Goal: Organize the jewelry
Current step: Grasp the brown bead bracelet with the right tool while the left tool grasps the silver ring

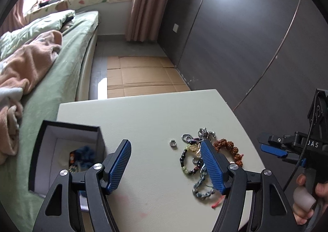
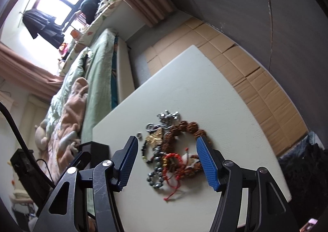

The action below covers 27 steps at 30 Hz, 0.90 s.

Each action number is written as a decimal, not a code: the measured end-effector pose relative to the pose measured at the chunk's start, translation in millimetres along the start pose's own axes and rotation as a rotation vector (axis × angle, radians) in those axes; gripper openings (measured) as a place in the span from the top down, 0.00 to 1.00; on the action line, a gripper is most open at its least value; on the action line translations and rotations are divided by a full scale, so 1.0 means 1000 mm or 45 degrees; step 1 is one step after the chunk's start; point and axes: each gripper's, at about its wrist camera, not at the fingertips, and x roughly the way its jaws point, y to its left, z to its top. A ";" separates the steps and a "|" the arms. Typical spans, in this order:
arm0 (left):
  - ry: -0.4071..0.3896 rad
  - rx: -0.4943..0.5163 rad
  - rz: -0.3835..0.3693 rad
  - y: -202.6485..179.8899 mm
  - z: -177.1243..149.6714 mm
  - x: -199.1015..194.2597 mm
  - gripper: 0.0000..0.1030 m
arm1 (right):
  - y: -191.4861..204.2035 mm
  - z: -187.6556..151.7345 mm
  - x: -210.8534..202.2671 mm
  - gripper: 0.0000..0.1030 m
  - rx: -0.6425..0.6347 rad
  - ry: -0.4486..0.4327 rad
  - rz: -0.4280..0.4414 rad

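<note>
A pile of bracelets and chains [image 1: 196, 156] lies on the white table [image 1: 143, 121], with a small silver ring [image 1: 173, 143] just left of it. A black jewelry box [image 1: 67, 150], open with several pieces inside, stands at the table's left edge. My left gripper [image 1: 166, 164] is open and empty, above the table between box and pile. My right gripper [image 2: 166, 162] is open and empty, its fingers on either side of the pile [image 2: 172, 150] and above it. The brown bead bracelet [image 2: 184, 129], red cord [image 2: 174, 162] and ring [image 2: 140, 135] show there. The right gripper's body also shows in the left wrist view [image 1: 287, 146].
A bed with green sheets and a pink blanket [image 1: 30, 64] runs along the table's left. Flattened cardboard [image 1: 141, 76] covers the floor beyond the table. A dark wardrobe [image 1: 246, 37] stands to the right.
</note>
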 end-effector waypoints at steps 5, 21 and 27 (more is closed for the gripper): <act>0.071 0.009 0.004 -0.004 0.000 0.028 0.50 | -0.011 0.006 0.012 0.47 0.001 0.052 -0.065; 0.208 0.135 0.049 -0.019 -0.008 0.086 0.67 | -0.020 0.023 0.037 0.58 -0.019 0.131 -0.155; 0.221 0.190 0.073 -0.023 -0.009 0.101 0.74 | -0.019 0.029 0.040 0.58 -0.008 0.134 -0.142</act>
